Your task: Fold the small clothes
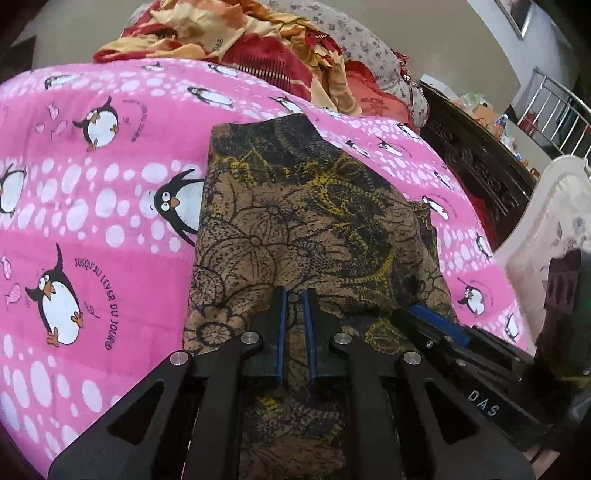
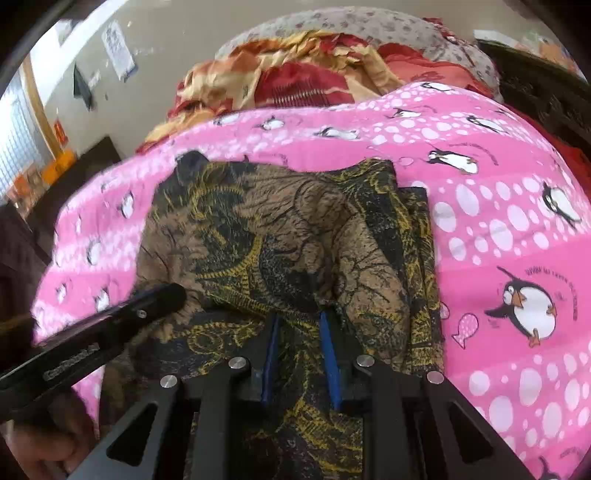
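A small brown garment with a black and yellow floral print [image 1: 295, 221] lies folded on a pink penguin-print blanket [image 1: 92, 221]. My left gripper [image 1: 294, 295] is shut on the garment's near edge, the cloth pinched between its blue pads. The right gripper shows at the right of the left wrist view [image 1: 436, 317]. In the right wrist view the same garment [image 2: 295, 229] lies ahead, and my right gripper [image 2: 301, 317] is shut on its bunched near edge. The left gripper's black body [image 2: 110, 325] shows at the left of that view.
A red and gold crumpled quilt [image 1: 229, 33] and a grey floral pillow [image 1: 362, 40] lie at the bed's far end. A dark carved wooden headboard [image 1: 476, 158] and a white padded piece [image 1: 546, 229] stand to the right. A wall with a window [image 2: 18, 140] is at the left.
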Demonstrator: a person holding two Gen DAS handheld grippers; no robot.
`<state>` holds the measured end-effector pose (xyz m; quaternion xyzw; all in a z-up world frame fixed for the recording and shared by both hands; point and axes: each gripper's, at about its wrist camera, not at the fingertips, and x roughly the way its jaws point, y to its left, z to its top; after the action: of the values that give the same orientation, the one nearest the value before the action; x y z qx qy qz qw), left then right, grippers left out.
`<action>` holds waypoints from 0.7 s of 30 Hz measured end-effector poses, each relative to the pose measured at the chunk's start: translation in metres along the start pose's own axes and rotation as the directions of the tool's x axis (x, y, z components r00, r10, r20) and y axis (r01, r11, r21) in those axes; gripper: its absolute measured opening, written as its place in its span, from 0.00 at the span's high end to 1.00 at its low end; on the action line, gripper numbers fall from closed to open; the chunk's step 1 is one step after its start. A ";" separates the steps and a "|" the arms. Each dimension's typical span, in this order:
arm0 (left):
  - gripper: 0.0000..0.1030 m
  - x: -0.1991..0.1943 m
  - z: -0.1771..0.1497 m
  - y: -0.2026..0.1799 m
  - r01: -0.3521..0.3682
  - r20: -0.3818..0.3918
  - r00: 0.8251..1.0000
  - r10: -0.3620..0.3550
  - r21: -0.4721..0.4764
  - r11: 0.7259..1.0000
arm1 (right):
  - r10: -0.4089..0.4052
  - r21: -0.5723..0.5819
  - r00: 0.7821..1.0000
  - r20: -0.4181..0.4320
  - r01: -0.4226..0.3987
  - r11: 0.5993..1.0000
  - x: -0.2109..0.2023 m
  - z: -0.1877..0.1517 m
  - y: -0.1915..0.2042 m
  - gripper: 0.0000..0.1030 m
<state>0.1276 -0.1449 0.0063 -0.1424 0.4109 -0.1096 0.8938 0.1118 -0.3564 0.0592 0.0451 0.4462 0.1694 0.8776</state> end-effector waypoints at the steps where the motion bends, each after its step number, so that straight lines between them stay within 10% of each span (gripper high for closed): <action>1: 0.92 -0.001 -0.001 -0.003 -0.015 0.002 1.000 0.015 0.012 1.000 | 0.008 0.002 1.000 -0.001 -0.008 1.000 -0.003 0.000 -0.001 0.80; 11: 0.88 -0.051 -0.002 0.007 0.006 0.028 1.000 -0.009 0.083 0.997 | 0.158 0.071 0.987 -0.012 -0.157 0.985 -0.029 0.005 -0.034 0.70; 13: 0.33 -0.059 -0.003 0.022 -0.001 0.027 1.000 -0.002 0.101 0.995 | 0.138 0.069 0.989 0.047 -0.141 0.988 -0.059 0.008 -0.051 0.41; 14: 0.24 -0.059 -0.004 0.028 0.001 0.025 1.000 -0.003 0.098 0.995 | 0.130 0.069 0.988 0.077 -0.136 0.988 -0.069 0.008 -0.057 0.12; 18: 0.23 -0.029 -0.016 0.047 0.129 -0.127 0.984 -0.128 -0.007 0.992 | 0.205 0.133 0.972 0.116 -0.220 0.966 -0.082 0.001 -0.093 0.01; 21: 0.15 -0.027 -0.022 0.044 0.181 -0.104 0.978 -0.183 -0.020 0.983 | 0.303 0.204 0.951 0.062 -0.310 0.929 -0.059 -0.006 -0.105 0.01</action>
<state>0.0968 -0.0995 -0.0038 -0.1780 0.4435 -0.1961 0.8562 0.1016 -0.4751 0.0772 0.2095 0.4359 0.2554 0.8372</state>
